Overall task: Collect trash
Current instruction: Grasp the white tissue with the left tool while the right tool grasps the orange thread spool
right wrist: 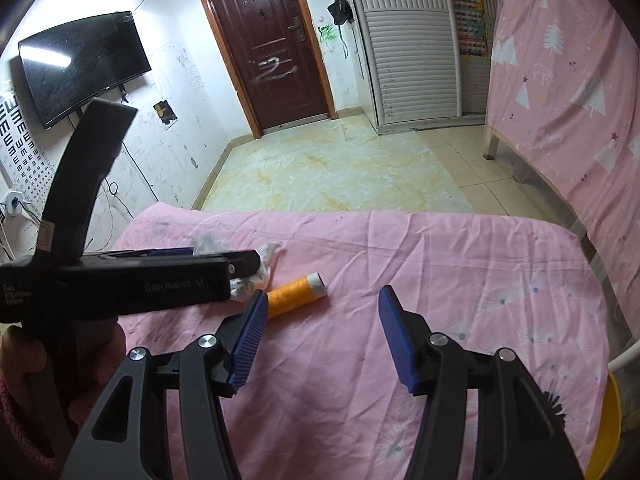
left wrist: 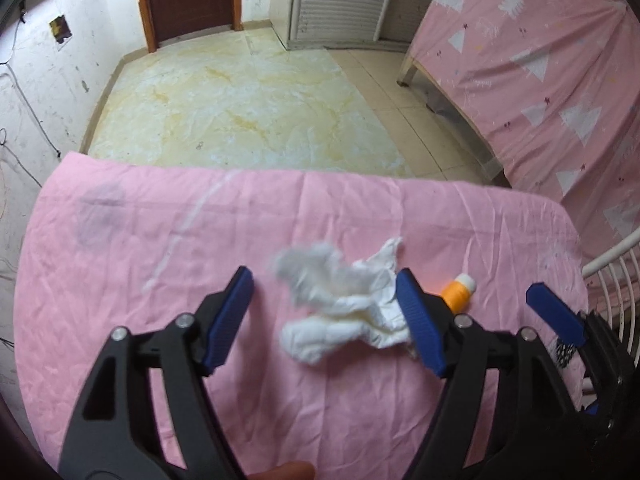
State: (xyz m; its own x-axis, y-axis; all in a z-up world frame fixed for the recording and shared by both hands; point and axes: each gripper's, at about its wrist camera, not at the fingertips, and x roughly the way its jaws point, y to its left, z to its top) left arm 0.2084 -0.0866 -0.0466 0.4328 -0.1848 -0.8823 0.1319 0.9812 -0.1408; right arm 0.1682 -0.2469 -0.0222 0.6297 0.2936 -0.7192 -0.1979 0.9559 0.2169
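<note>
A crumpled white tissue [left wrist: 344,308] lies on the pink tablecloth [left wrist: 160,240]. My left gripper [left wrist: 324,276] hangs over it, open, with the tissue between its blue fingers. The right finger [left wrist: 420,320] is against the paper's edge and the left finger [left wrist: 232,316] stands apart from it. An orange roll with a white end [right wrist: 294,294] lies just right of the tissue [right wrist: 268,258]. My right gripper [right wrist: 324,296] is open and holds nothing; its left fingertip [right wrist: 258,312] is close to the roll. The left gripper's body [right wrist: 120,280] hides part of the tissue in the right wrist view.
The table's far edge [right wrist: 360,216] drops to a tiled floor. A white wire rack [left wrist: 612,276] and a yellow object [right wrist: 610,420] sit past the table's right edge. A bed with a pink sheet [right wrist: 580,100] stands at the right. A person's hand [right wrist: 100,364] holds the left gripper.
</note>
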